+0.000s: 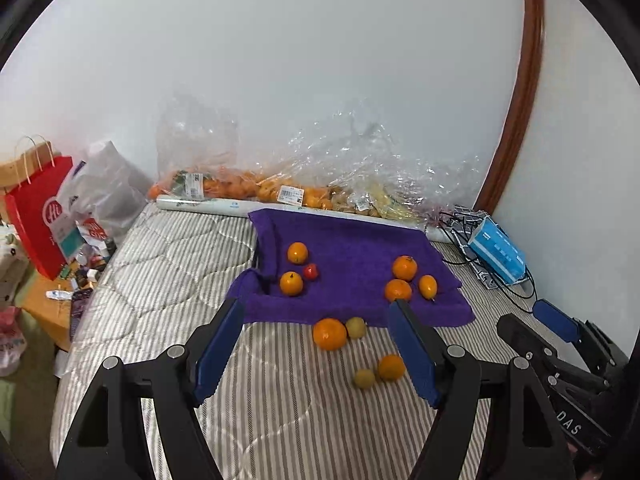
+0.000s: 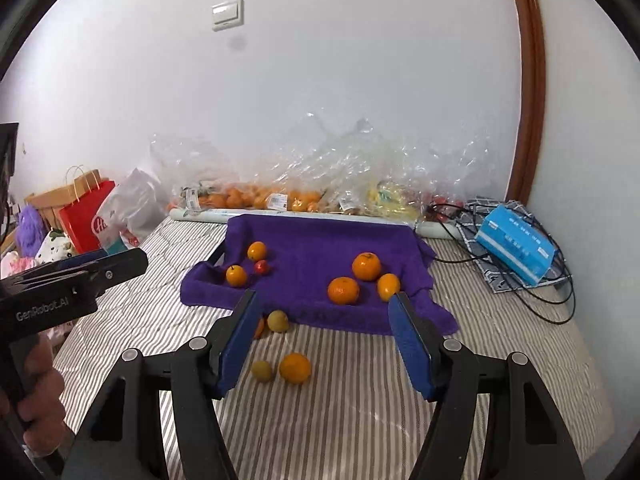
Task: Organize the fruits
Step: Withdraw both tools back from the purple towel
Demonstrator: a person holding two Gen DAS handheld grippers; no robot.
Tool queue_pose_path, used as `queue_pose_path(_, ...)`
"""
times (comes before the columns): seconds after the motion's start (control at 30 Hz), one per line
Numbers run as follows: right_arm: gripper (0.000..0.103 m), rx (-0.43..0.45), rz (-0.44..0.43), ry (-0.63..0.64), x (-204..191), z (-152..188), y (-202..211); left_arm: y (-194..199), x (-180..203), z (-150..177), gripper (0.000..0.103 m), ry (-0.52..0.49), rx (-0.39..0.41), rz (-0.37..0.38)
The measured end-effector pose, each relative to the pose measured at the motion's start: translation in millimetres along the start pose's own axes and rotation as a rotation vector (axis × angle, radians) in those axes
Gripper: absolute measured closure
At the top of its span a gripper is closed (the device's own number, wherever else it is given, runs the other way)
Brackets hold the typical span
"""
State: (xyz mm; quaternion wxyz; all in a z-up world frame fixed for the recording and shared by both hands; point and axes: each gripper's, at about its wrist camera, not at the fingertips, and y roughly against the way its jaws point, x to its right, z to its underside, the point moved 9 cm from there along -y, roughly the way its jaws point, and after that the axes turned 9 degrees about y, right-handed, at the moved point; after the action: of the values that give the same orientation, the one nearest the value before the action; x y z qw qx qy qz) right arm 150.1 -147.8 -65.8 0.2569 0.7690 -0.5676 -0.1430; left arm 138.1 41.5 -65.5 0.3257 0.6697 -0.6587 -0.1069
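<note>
A purple towel [image 1: 352, 248] [image 2: 320, 244] lies on the striped bed. On its left part sit two small oranges [image 1: 291, 283] [image 2: 236, 275] and a small red fruit [image 1: 310, 271] [image 2: 261, 267]. Three oranges [image 1: 404, 268] [image 2: 343, 290] cluster on its right part. In front of the towel, a large orange [image 1: 329, 333], a smaller orange [image 1: 391, 367] [image 2: 295, 368] and two yellow-green fruits [image 1: 355, 327] [image 2: 262, 370] rest on the bed. My left gripper [image 1: 316, 305] [image 2: 124, 259] hovers open and empty over the towel's front edge. Beside it, my right gripper [image 2: 323, 297] [image 1: 522, 314] is open and empty too.
Clear plastic bags of oranges [image 1: 248, 188] and a rolled tube [image 1: 208, 206] line the wall behind the towel. A blue box [image 1: 498, 250] and black cables [image 1: 520, 292] lie at the right. A red paper bag [image 1: 38, 216] and clutter stand off the bed's left edge.
</note>
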Motion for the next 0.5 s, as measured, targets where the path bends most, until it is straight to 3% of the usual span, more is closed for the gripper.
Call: queue_pose_path(0.5,0.038,-0.013,-0.069,-0.006,-1,4,21,17,-17,-5,0.030,0.072,0.005,-0.010)
